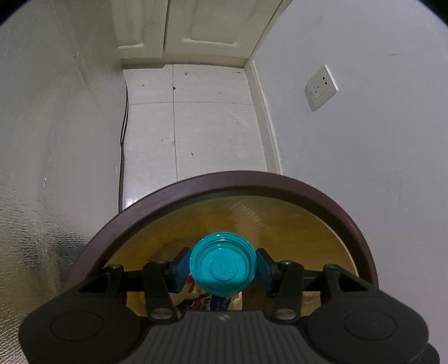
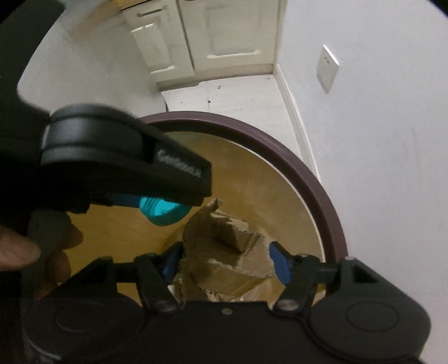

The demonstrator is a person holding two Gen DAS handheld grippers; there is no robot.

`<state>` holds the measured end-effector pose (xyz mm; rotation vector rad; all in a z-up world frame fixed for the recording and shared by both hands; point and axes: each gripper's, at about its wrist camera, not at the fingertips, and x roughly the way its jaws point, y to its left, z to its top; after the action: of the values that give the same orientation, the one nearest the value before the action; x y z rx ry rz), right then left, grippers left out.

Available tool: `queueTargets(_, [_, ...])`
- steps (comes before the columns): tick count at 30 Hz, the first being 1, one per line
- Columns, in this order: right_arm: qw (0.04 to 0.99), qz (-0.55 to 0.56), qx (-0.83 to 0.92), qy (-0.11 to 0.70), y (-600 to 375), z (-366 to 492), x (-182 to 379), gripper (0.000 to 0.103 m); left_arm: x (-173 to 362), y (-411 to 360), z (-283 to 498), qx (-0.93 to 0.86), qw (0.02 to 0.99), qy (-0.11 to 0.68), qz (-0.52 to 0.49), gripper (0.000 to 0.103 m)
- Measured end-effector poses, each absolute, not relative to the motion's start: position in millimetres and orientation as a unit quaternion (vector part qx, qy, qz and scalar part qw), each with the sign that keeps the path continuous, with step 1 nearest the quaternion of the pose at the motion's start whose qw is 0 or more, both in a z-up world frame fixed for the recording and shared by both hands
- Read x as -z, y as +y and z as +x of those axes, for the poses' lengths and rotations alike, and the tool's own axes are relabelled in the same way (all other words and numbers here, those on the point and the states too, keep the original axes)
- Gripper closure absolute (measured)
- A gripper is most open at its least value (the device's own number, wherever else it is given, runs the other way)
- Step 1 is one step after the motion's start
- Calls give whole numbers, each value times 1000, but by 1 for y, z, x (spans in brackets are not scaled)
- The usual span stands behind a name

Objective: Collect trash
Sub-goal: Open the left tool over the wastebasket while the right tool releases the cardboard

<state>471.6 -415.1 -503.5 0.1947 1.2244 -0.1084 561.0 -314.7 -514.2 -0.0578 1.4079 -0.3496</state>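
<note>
My left gripper (image 1: 223, 266) is shut on a teal bottle cap (image 1: 223, 264), its blue pads pressing both sides, held over the mouth of a round bin with a dark maroon rim (image 1: 252, 179) and yellow inner wall. In the right wrist view the left gripper body (image 2: 126, 165) hangs over the bin rim (image 2: 316, 179) with the teal cap (image 2: 162, 211) under it. My right gripper (image 2: 224, 260) is shut on a torn piece of brown cardboard (image 2: 221, 252), held over the bin.
Packaging scraps lie in the bin bottom (image 1: 215, 302). White tiled floor (image 1: 201, 126) runs to cream cabinet doors (image 1: 196, 25). A white wall with a socket (image 1: 320, 88) stands right; a silver textured surface (image 1: 56, 140) and black cable (image 1: 123, 134) stand left.
</note>
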Motion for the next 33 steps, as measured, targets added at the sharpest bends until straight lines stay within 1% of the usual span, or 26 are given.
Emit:
queueTargets(2, [813,88,47,573,-414,470,503,32,514,-314,560,161,748,644,-27,52])
queueTargets(4, [812,86,48,576,-415,469,503,25,514,-313,560,161,747,644,-30,52])
queueTargets(7, [810,88,49,578,-417,467,501,19,514,-311,562,160,746,645,-32,52])
queueTargets(10, [808,93,50,580,-421,462,498,20,513,-312,560,159,745,647,-28,51])
queueTargets(12, [807,96,48,581,-423,459,496,20,514,-312,559,159,741,651,-34,39])
queueTargets(15, [806,98,40,583,-424,457,493,20,509,-311,555,161,738,654,-37,30])
queueTargets(17, [806,97,39,583,-425,457,490,20,505,-310,553,162,737,655,-38,28])
queueTargets(26, [808,107,36,579,-433,453,472,21,468,-295,542,166,741,649,-51,26])
queueTargets(33, [806,119,25,579,-433,444,452,21,440,-275,530,158,749,642,-41,19])
